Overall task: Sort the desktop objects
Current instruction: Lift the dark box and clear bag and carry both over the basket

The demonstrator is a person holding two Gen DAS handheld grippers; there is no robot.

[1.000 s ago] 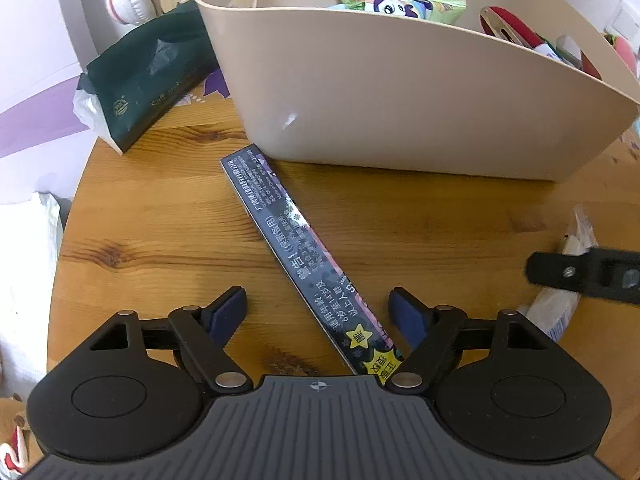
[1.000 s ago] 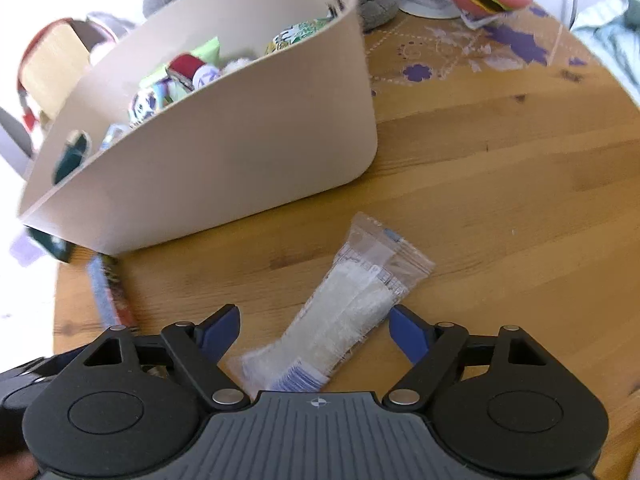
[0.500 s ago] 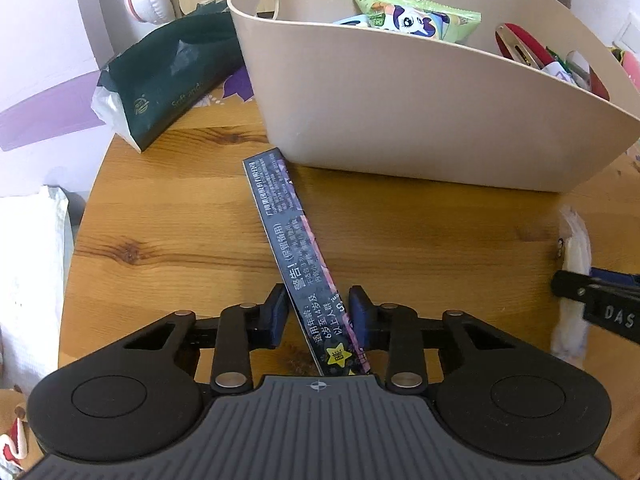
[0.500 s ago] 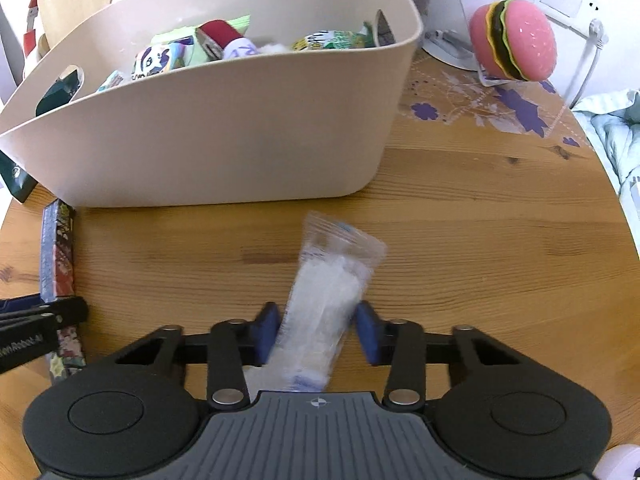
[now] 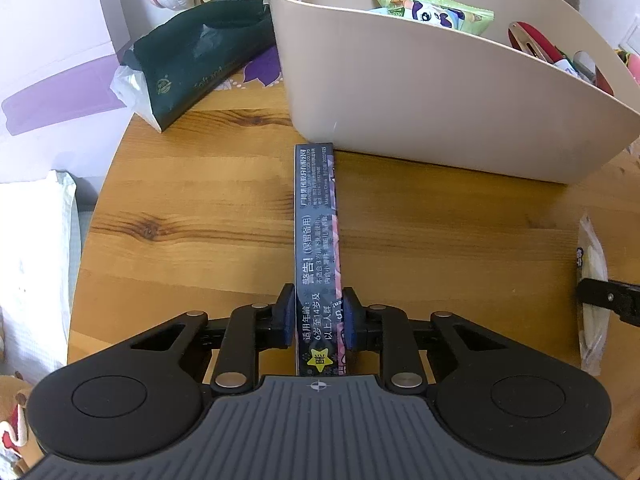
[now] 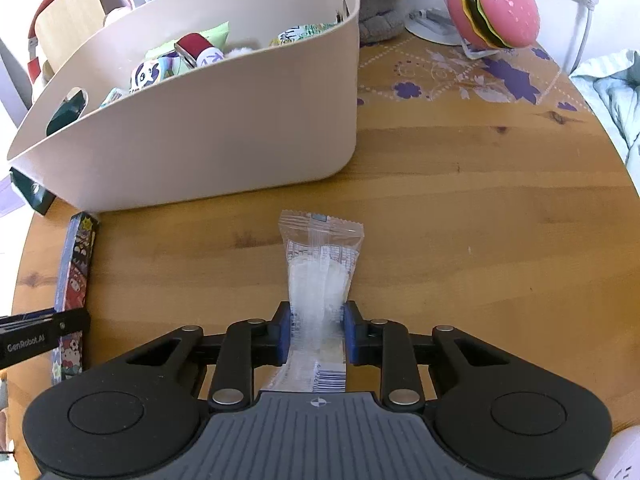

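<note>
Between the fingers of my left gripper (image 5: 318, 322) sits the near end of a long dark box (image 5: 316, 232), pinched across its narrow width; the rest of it runs straight ahead of the fingertips toward the wall of the beige basket (image 5: 440, 108), its far end just short of that wall. I judge the box stiff and light — cardboard, with flat sides that give the pads a square seat. Held this far toward one end, it may droop or swing once it leaves the table (image 5: 200, 216), so I would lift gently and keep the wrist steady.

My right gripper (image 6: 316, 330) is pressed onto a clear plastic packet (image 6: 320, 276) with something white inside. The pads squeeze it near its lower end, and the sealed top lies ahead of the fingertips, well short of the basket. This one looks soft and crinkly — the film is likely slippery, and the contents can shift under the pads. A grip over the filled middle would hold better than one on the flat sealed edge.

Both things look light enough to carry over the basket rim. I cannot tell whether either has left the wood yet.
</note>
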